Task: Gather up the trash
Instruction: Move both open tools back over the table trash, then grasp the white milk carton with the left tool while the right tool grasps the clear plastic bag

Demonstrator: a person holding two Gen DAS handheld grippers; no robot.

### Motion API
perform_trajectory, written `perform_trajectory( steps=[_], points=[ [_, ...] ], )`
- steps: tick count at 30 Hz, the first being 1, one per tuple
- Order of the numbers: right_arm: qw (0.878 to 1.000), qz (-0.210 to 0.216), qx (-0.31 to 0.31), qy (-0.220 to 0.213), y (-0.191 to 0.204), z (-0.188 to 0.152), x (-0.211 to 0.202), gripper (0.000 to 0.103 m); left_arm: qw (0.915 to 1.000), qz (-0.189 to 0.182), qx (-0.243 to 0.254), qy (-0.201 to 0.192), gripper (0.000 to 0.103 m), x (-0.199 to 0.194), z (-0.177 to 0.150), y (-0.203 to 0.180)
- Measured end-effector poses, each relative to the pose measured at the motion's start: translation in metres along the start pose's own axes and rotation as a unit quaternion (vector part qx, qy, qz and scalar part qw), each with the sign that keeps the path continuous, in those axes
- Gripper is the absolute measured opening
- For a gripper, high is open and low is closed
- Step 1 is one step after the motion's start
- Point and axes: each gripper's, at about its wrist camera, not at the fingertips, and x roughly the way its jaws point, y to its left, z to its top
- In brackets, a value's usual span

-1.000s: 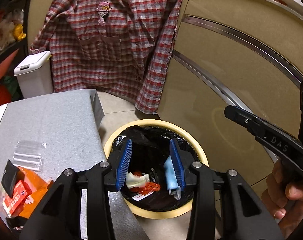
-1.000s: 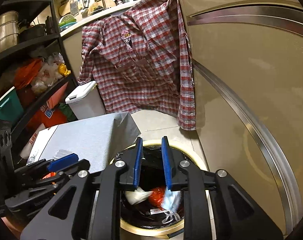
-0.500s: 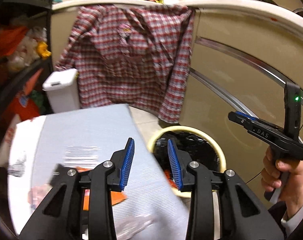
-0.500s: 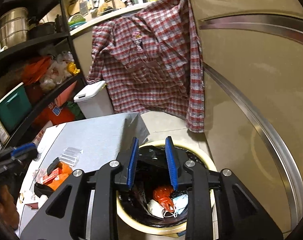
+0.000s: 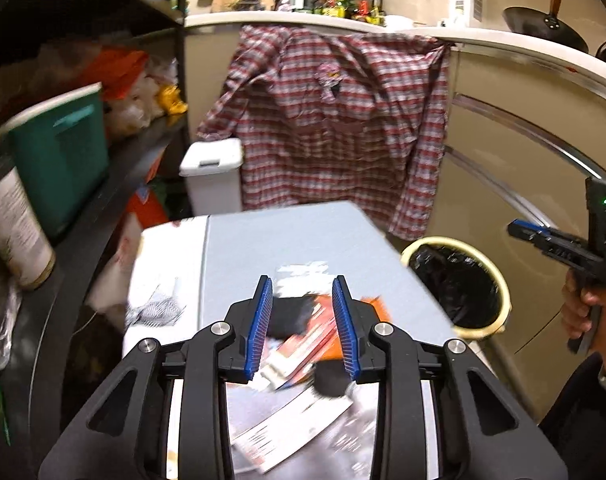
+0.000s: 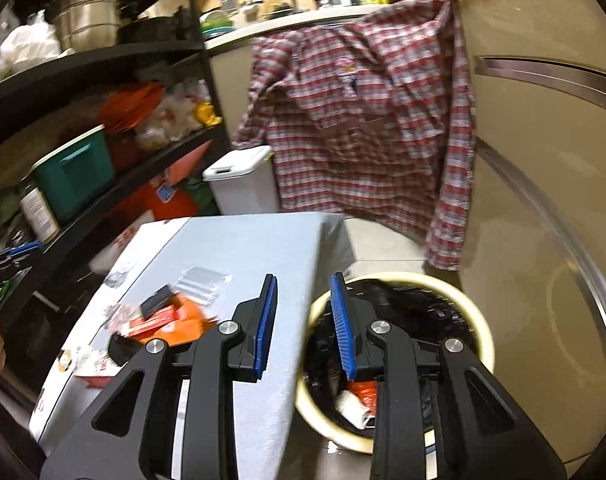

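Blurred trash lies on the grey-covered table [image 5: 283, 240]: orange-red wrappers [image 5: 307, 340], a black piece [image 5: 287, 316] and a white printed slip [image 5: 291, 424]. My left gripper [image 5: 301, 282] hovers just above this pile, its jaws closing with nothing between the blue pads. The right wrist view shows the same wrappers [image 6: 175, 318] left of my right gripper [image 6: 304, 280], which stands open and empty over the table edge and the yellow-rimmed bin [image 6: 479, 320]. Red and white trash [image 6: 355, 400] lies in the bin's black liner. A hand holds the right gripper [image 5: 517, 230] beyond the bin [image 5: 455, 242].
A red plaid shirt [image 5: 335, 128] hangs on the counter behind the table. A white lidded bin [image 5: 213, 172] stands on the floor beside it. Dark shelves at the left hold a teal box [image 5: 59, 168] and bags. A beige curved cabinet [image 6: 543, 200] runs along the right.
My left gripper swung left from above the bin to over the table's trash, and the light blue piece at its pad is gone. The right gripper drifted left to the table edge.
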Motion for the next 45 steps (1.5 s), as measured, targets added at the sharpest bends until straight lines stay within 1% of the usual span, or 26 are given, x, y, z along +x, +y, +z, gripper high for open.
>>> perform_trajectory(
  steps=[5,8,11,18,22,24,27,28,29,33,38,40,43,44,45],
  points=[
    [0.999,0.036,-0.007,0.004,0.027,-0.009,0.001,0.025,0.9997,0.0,-0.019,0.013,0.031,0.003,-0.021,0.027],
    [0.998,0.064,-0.008,0.007,0.047,-0.016,0.003,0.025,0.9996,-0.003,-0.027,0.012,0.031,0.005,-0.028,0.036],
    [0.996,0.083,-0.014,0.008,0.067,-0.022,0.006,0.025,0.9994,-0.002,-0.028,0.019,0.031,0.007,-0.038,0.042],
    [0.993,0.111,-0.029,0.016,0.102,-0.037,0.019,0.026,0.9988,0.007,-0.042,0.025,0.031,0.007,-0.052,0.056],
    [0.99,0.123,-0.049,0.043,0.123,-0.049,0.034,0.027,0.9986,0.011,-0.042,0.03,0.031,0.009,-0.059,0.06],
    [0.987,0.133,-0.068,0.064,0.137,-0.058,0.044,0.029,0.9986,0.011,-0.039,0.033,0.031,0.01,-0.061,0.06],
    [0.982,0.14,-0.092,0.083,0.153,-0.069,0.052,0.03,0.9987,0.01,-0.035,0.037,0.031,0.011,-0.064,0.059],
    [0.98,0.145,-0.099,0.093,0.158,-0.073,0.055,0.035,0.9987,0.01,-0.034,0.038,0.031,0.011,-0.065,0.059],
    [0.978,0.147,-0.105,0.101,0.162,-0.077,0.058,0.04,0.9987,0.008,-0.033,0.039,0.031,0.012,-0.065,0.058],
    [0.971,0.149,-0.129,0.137,0.176,-0.092,0.071,0.043,0.9988,0.006,-0.028,0.04,0.031,0.012,-0.066,0.056],
    [0.965,0.137,-0.154,0.161,0.183,-0.105,0.084,0.044,0.9988,0.006,-0.027,0.04,0.031,0.012,-0.066,0.055],
    [0.964,0.127,-0.162,0.166,0.184,-0.108,0.088,0.044,0.9988,0.006,-0.027,0.04,0.031,0.012,-0.066,0.055],
    [0.964,0.125,-0.164,0.167,0.184,-0.109,0.09,0.044,0.9988,0.005,-0.027,0.041,0.031,0.012,-0.067,0.056],
    [0.964,0.123,-0.165,0.168,0.184,-0.109,0.091,0.043,0.9988,0.005,-0.027,0.041,0.031,0.012,-0.067,0.056],
    [0.964,0.122,-0.166,0.17,0.183,-0.109,0.091,0.04,0.9987,0.005,-0.027,0.042,0.031,0.012,-0.067,0.056]
  ],
)
